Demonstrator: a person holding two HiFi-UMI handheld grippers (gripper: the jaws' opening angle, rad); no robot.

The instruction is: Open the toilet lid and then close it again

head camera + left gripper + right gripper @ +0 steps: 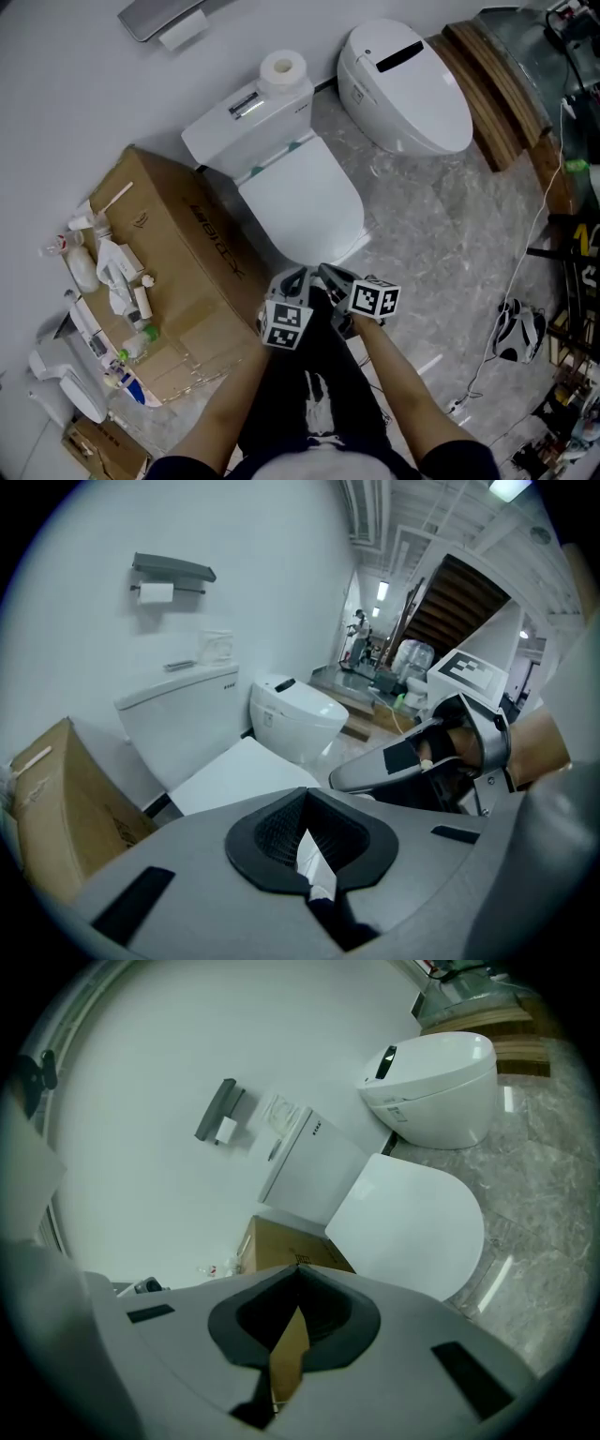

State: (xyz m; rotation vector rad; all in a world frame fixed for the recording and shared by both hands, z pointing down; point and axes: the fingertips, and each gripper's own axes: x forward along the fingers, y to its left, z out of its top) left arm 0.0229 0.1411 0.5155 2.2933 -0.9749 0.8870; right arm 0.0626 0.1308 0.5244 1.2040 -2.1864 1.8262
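- Left gripper (292,278): jaws pressed together with nothing between them. It is held in the air in front of the toilet's front edge, with its marker cube toward the person.
- Right gripper (330,274): jaws likewise together and empty. It is just beside the left gripper, with the tips of the two nearly meeting, and it does not touch the toilet.
- Toilet lid (302,202): white and lying flat, closed over the bowl. Its rounded front edge is just beyond both gripper tips.
- Tank (246,117): white, behind the lid and against the wall.
- Toilet paper roll (282,68): upright on top of the tank, at its right end.
- Cardboard box (178,253): large, on the floor just beside the toilet's left side, reaching the tank.
- Bottles and tubes (112,272): a loose cluster on the far-left part of the box top.
- Second toilet (405,86): a rounded white unit with its lid down and a dark strip on top, to the right of the tank and apart from the first toilet.
- Wooden platform (497,89): curved, behind and to the right of the second toilet.
- Floor (422,234): grey marbled tile.
- White cable (525,262): trails down over the floor on the right.
- Wall-mounted holder (159,14): grey, above the tank, with a paper roll under it.
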